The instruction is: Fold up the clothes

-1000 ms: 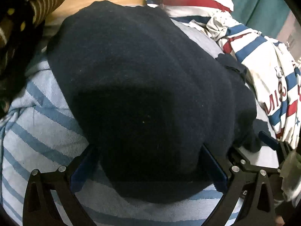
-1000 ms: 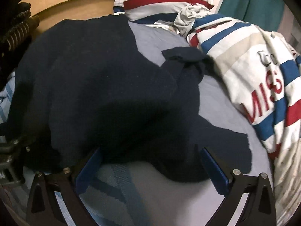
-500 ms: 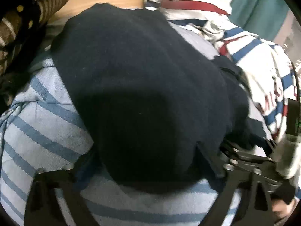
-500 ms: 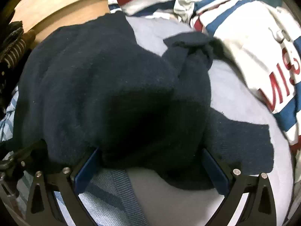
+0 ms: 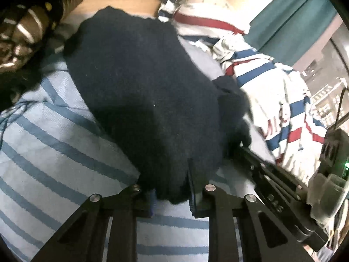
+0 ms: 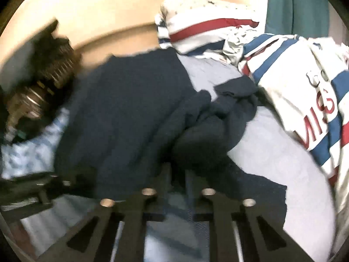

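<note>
Navy garment [image 5: 141,87]; blue-striped towel [image 5: 43,152].

Lighting: warm, indoor, dim. Your left wrist view is fairly sharp; your right wrist view is motion-blurred throughout. Heavy fisheye bending, black vignette corners. Dark shadow on navy garment [image 5: 148,91].

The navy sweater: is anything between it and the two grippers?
Nothing visible. The left gripper and right gripper both look already closed on the near hem of the navy sweater, fabric bunched between their fingers.
</note>
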